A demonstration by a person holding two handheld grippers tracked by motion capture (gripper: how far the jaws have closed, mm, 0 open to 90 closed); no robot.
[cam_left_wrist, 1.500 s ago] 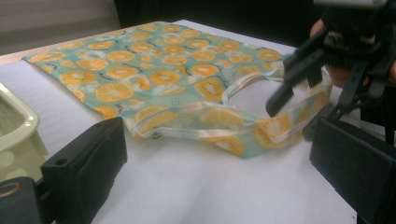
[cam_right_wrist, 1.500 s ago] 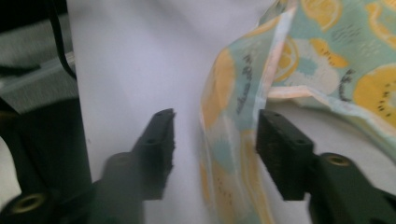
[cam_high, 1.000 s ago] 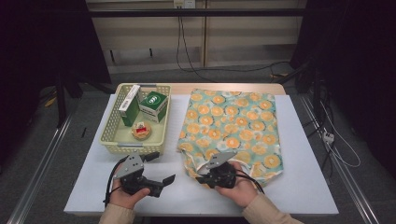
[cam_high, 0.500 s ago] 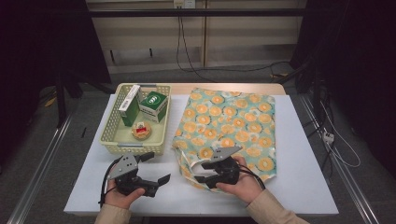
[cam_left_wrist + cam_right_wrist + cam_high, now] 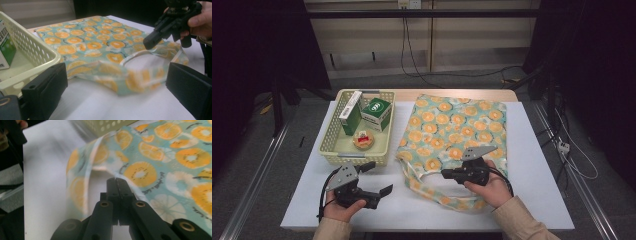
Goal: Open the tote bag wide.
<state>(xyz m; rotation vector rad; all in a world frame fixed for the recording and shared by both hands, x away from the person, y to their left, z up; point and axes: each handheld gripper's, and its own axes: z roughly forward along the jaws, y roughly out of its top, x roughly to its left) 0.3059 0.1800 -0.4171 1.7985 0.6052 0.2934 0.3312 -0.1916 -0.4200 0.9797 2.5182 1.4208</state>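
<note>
Orange-patterned fabric bag (image 5: 457,135) lies flat on the white desk (image 5: 537,165), right of the cream basket (image 5: 332,140). I see the right gripper (image 5: 117,181) with jaws having just closed, clamped on the bag's near edge and raising it. My left gripper (image 5: 379,177) rests on the desk, jaws wide apart, nothing between them.

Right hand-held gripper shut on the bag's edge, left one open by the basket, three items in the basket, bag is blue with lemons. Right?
One slip: the bag is teal with orange slices, as the high view shows. The rest holds: right hand-held gripper shut on its edge, left hand-held gripper open by the basket.
</note>
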